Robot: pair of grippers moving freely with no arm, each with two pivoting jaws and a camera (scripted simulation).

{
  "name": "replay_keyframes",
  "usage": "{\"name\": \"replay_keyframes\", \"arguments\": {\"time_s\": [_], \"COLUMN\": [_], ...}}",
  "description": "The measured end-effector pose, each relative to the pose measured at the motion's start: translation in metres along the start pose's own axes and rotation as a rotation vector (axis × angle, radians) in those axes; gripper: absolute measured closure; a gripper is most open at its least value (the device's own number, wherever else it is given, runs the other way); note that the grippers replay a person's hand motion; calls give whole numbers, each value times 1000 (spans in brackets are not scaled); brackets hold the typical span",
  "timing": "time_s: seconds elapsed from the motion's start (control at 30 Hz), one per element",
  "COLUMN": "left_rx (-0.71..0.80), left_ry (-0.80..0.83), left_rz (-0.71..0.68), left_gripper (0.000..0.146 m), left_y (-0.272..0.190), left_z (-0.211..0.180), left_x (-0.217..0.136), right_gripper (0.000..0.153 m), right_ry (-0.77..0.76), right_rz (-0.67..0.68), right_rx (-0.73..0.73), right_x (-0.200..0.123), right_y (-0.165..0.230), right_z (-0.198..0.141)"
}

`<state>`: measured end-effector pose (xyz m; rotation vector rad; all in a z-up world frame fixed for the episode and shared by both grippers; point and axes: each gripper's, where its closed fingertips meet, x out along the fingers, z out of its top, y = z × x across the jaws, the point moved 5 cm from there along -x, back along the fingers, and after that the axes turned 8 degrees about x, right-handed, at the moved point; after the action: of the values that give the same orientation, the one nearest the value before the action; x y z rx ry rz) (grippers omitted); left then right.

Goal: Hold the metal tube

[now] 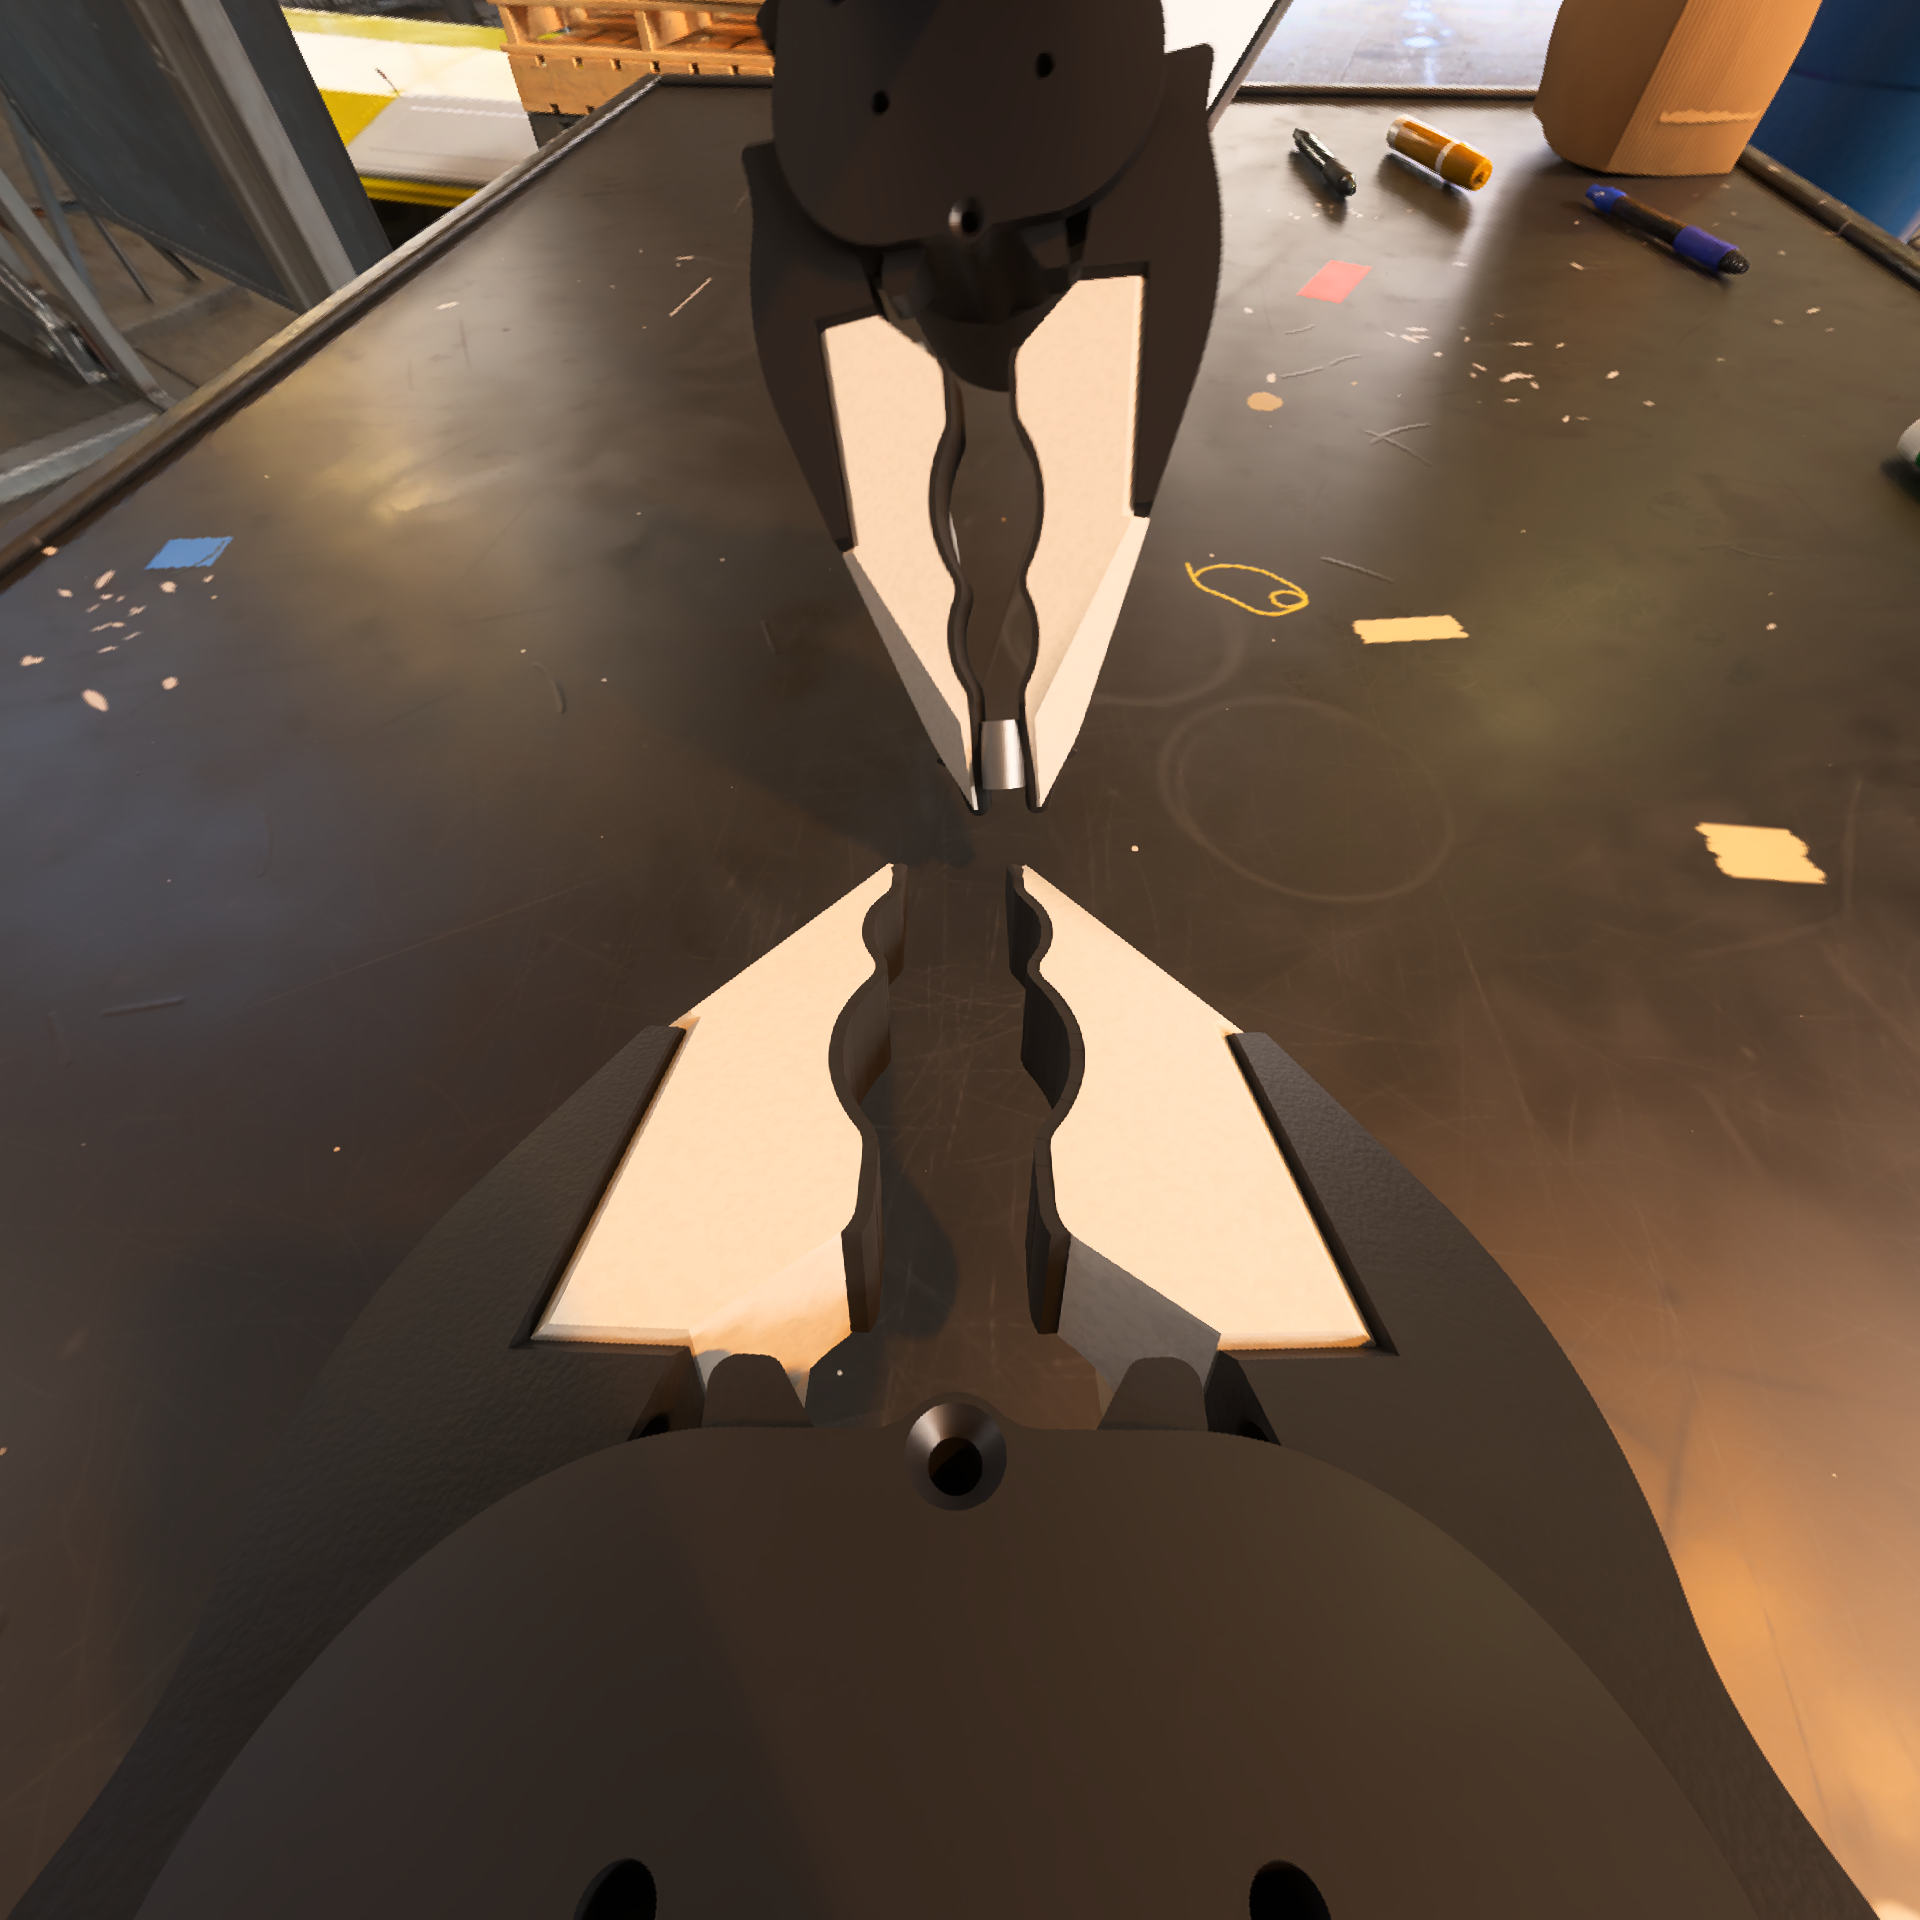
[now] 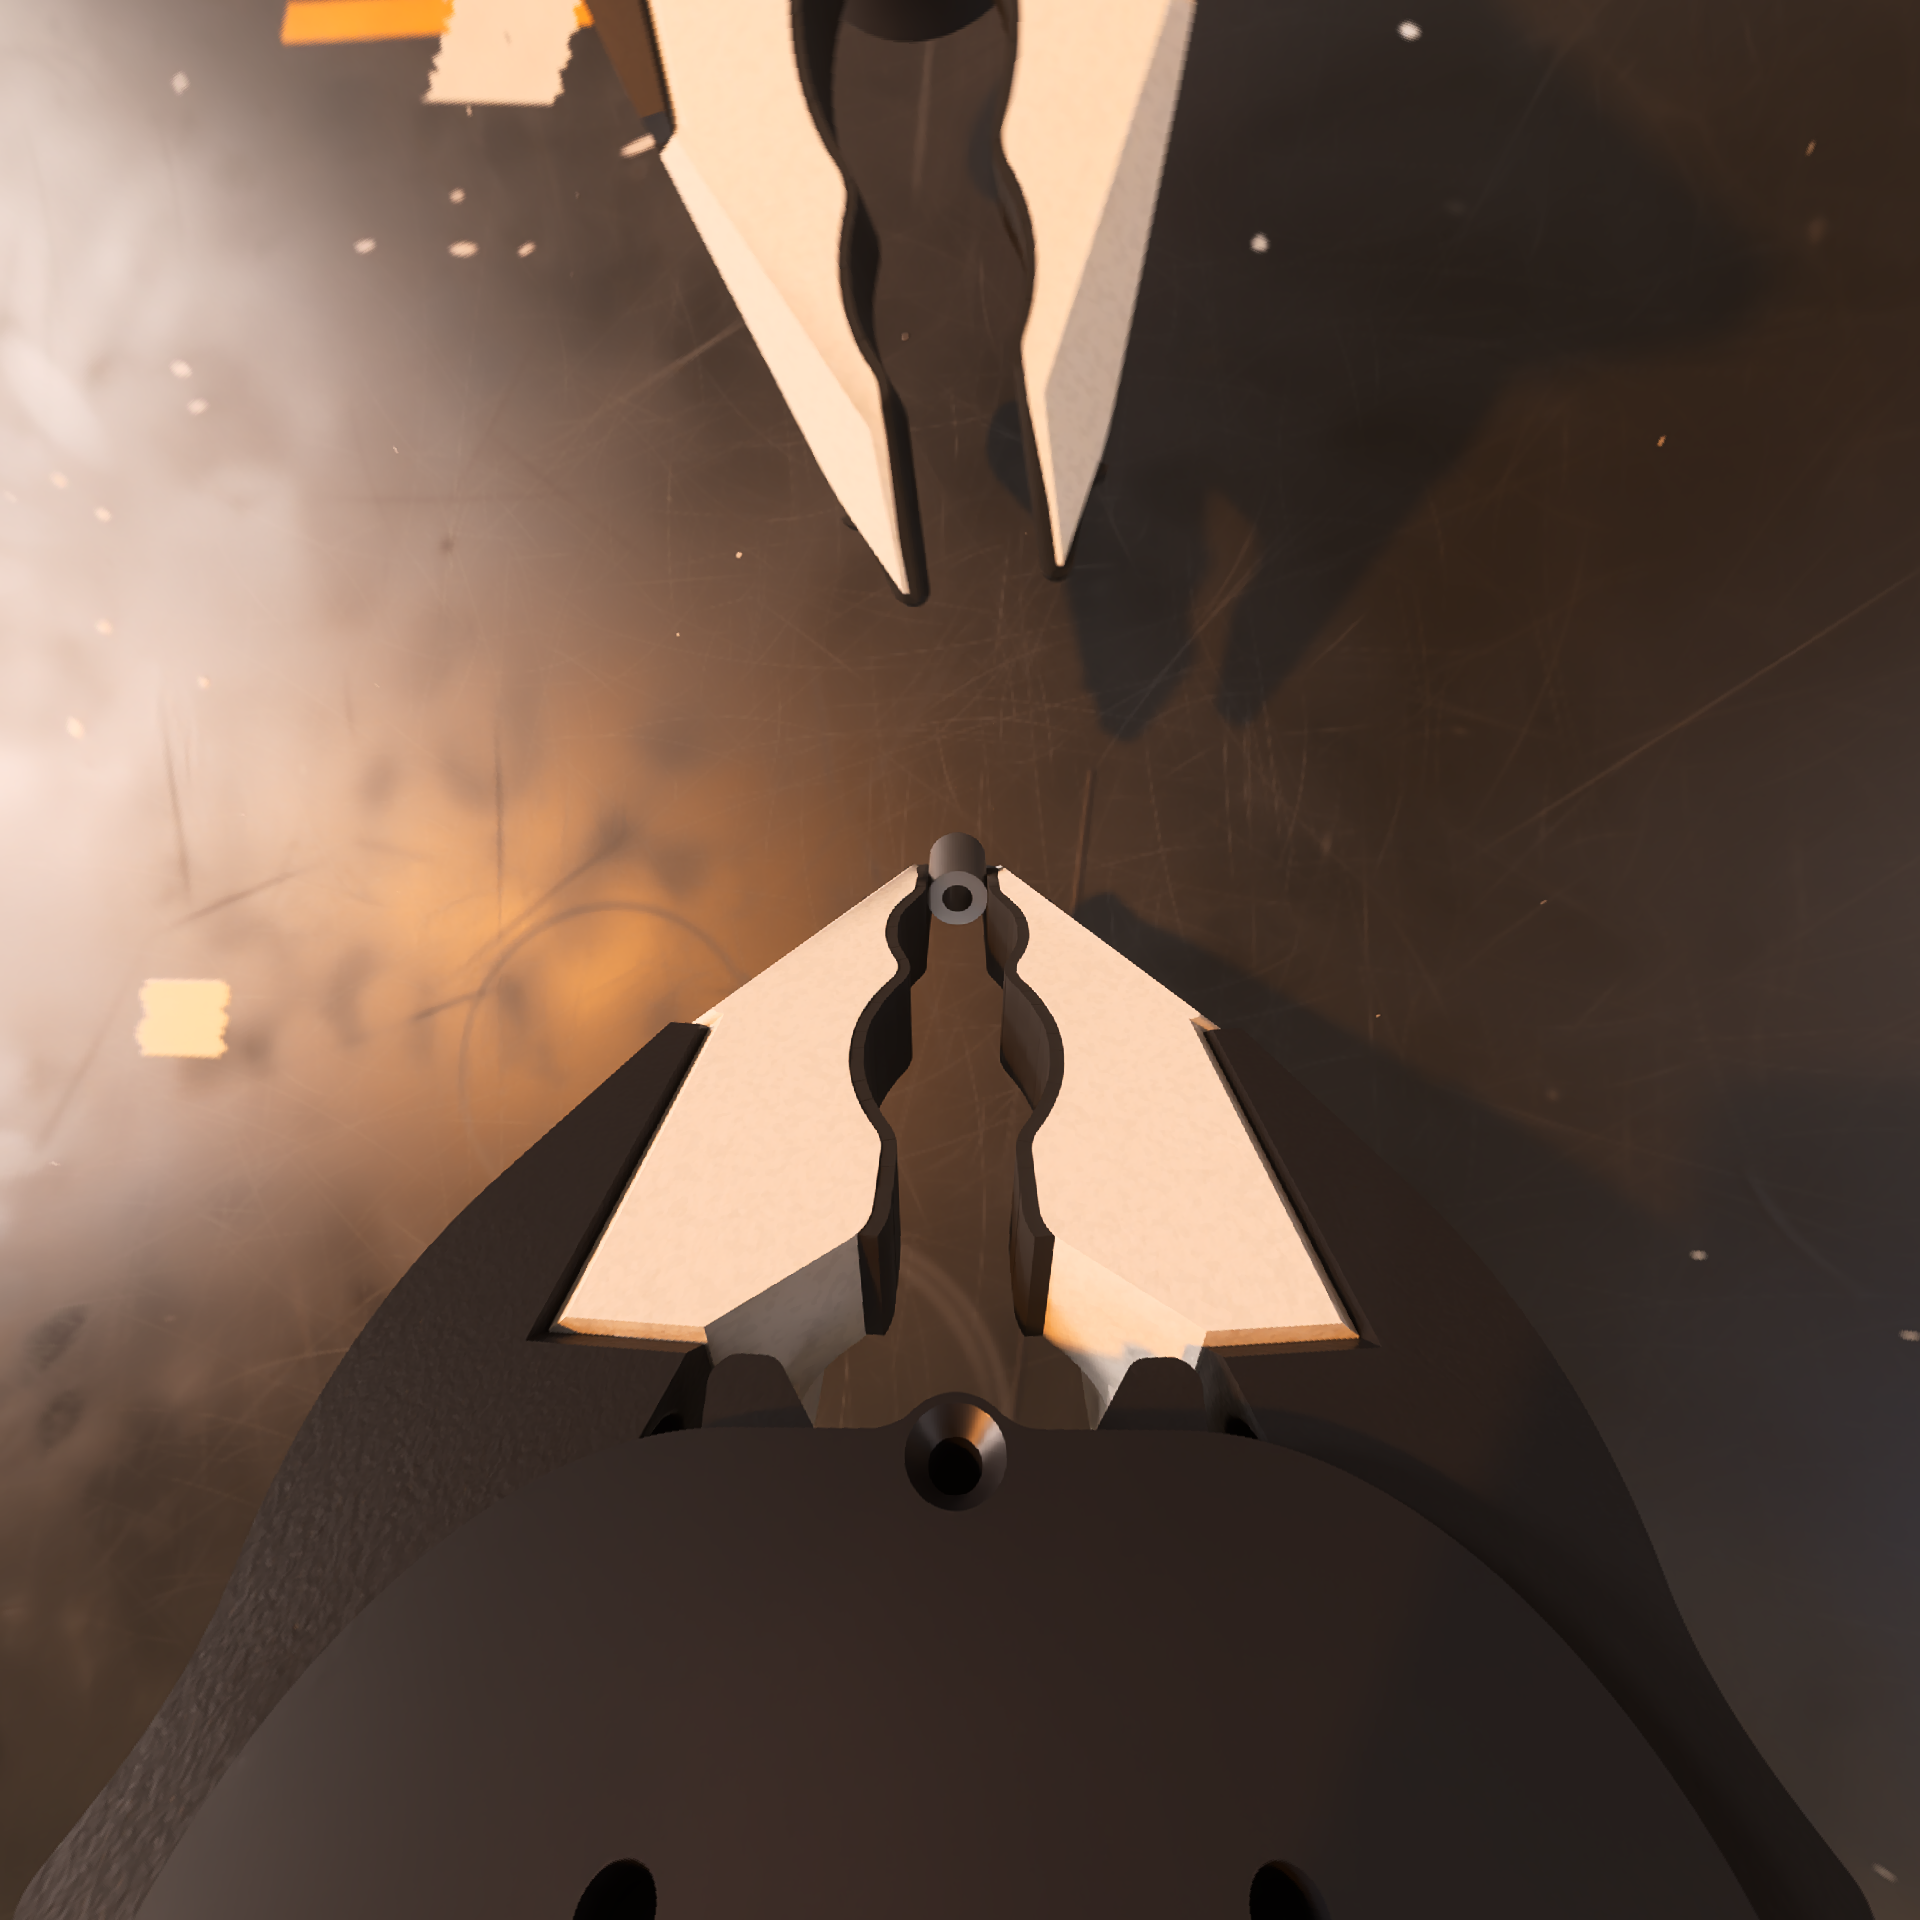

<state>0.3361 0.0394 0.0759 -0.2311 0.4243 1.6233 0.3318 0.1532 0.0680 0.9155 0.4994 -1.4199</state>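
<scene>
**Tube sits in the right gripper's tips, dead ahead of the left**

Your right gripper (image 2: 958, 883) is pinched on the tube (image 2: 957, 896) at the very fingertips; its bore faces that camera, so its long axis runs along the fingers. Your left gripper (image 1: 958, 868) stands parted and empty, tip to tip with the right, just short of the tube (image 1: 1004, 752). Both hang above the table (image 1: 416, 935).
</scene>
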Motion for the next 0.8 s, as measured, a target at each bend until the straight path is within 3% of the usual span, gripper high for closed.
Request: {"name": "replay_keyframes", "arguments": {"time_s": [0.3,0.8], "left_rx": [7,-69], "left_ry": [8,-61], "left_rz": [-6,-20], "left_gripper": [127,128], "left_y": [-1,7], "left_z": [0,3], "left_x": [1,-4], "right_gripper": [143,143], "right_ry": [-87,-114], "right_rz": [176,266], "right_rx": [160,63], "right_x": [2,3], "right_y": [-13,-19], "right_z": [-8,-5]}}
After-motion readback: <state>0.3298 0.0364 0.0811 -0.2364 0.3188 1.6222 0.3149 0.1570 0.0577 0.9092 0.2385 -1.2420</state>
